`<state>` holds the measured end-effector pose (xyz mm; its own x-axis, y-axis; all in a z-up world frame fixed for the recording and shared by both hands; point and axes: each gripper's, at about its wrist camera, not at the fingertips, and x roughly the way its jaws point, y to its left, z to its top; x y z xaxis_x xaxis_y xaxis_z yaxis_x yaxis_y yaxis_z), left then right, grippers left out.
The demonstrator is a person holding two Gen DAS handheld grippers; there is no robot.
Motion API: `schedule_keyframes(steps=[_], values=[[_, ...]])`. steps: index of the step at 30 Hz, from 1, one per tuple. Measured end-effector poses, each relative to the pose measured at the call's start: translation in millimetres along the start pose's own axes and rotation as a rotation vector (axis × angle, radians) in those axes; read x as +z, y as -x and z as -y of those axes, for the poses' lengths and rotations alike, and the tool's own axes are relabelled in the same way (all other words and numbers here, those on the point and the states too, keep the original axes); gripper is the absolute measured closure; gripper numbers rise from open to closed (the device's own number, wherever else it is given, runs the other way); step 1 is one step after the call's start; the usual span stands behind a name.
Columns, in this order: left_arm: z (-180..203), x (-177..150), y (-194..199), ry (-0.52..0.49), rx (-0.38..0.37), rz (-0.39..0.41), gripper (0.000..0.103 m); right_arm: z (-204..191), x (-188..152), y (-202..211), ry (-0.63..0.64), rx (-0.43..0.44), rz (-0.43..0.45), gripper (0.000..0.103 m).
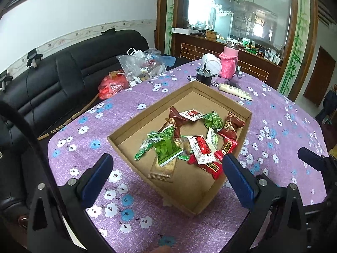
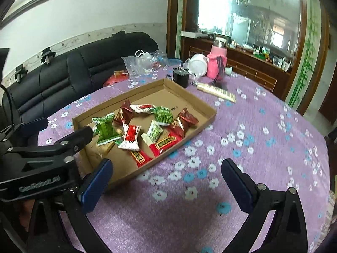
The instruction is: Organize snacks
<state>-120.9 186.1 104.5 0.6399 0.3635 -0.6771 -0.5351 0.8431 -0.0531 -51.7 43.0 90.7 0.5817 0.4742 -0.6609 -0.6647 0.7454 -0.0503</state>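
We cannot read the print on the snack packets (image 1: 202,147). The left gripper (image 2: 42,135) covers 1 corner of the cardboard tray (image 2: 189,97), the gold packet (image 1: 162,168) lies half buried, and the mirror's (image 1: 242,10) reflections blur together.

We count one cardboard tray (image 1: 124,129). Inside: three green snack packets (image 1: 166,145), three dark-red foil packets (image 1: 230,126), two white-and-red packets (image 1: 201,148), one white-and-green packet (image 1: 212,138), two bright-red packets (image 1: 226,147), one gold packet (image 1: 162,168). Beyond tray we see one pink bottle (image 1: 228,65), one white tube (image 1: 236,91).
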Motion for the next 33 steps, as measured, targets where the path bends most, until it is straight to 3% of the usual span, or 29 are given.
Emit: schedule_keyframes(steps=[33], values=[[9.1, 5.7, -16.2, -0.045, -0.032, -0.061, 0.000, 9.7, -2.5, -7.4, -0.003, -0.008, -0.037, 0.001]])
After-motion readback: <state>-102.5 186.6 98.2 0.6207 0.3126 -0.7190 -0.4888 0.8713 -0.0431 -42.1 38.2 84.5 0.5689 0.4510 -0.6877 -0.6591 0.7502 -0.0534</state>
